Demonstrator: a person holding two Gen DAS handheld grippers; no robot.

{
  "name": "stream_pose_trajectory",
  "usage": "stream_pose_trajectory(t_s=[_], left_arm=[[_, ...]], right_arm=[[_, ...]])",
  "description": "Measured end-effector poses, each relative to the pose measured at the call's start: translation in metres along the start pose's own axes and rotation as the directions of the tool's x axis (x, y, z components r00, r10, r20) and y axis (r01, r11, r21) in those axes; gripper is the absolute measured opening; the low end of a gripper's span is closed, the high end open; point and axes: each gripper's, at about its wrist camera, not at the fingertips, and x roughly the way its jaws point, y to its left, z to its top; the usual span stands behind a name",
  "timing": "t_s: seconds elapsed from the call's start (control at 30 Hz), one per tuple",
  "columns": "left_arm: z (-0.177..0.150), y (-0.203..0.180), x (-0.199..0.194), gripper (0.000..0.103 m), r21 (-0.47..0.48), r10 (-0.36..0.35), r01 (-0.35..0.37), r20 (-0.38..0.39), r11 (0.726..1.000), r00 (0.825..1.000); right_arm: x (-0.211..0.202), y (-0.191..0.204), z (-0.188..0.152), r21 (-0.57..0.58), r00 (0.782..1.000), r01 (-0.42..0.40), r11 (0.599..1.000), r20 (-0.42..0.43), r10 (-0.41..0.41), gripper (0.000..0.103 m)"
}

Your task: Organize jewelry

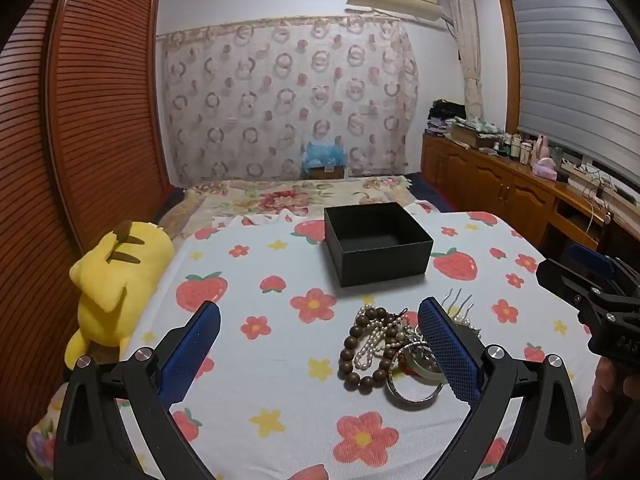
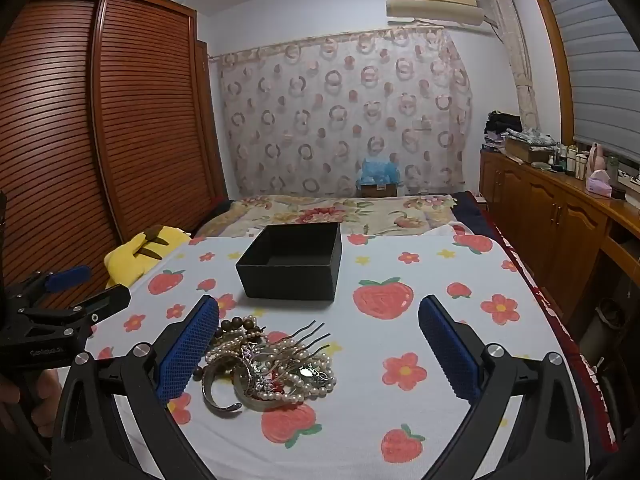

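Nothing sorted yet: my left gripper (image 1: 320,344) is spread and empty, the tangled pile of wooden beads, pearls, metal bangles and hair comb (image 2: 264,364) lies loose at 6 o'clock of the empty open black cardboard box (image 2: 294,260), my right gripper (image 2: 319,344) also spread.

Hidden and cut-off bits around the jewelry pile

In the left wrist view the left gripper's (image 1: 320,352) right finger (image 1: 448,356) covers part of the tangled jewelry pile (image 1: 384,352), so the hair comb (image 1: 458,300) shows only its prongs; the right gripper (image 1: 592,296) is cut by the frame edge; the small bottles on the sideboard (image 2: 576,162) are too tiny to tell apart, and the yellow plush toy (image 2: 148,248) is half hidden behind the bed edge
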Motion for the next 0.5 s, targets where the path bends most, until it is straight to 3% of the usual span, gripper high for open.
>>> stream_pose_trajectory(t_s=[0.5], left_arm=[[0.0,-0.0001,-0.0005,0.096,-0.001,-0.002,0.002,0.012,1.0,1.0]], right_arm=[[-0.0007,-0.0009,-0.0006,0.015,1.0,-0.007,1.0,0.004,0.007,0.101]])
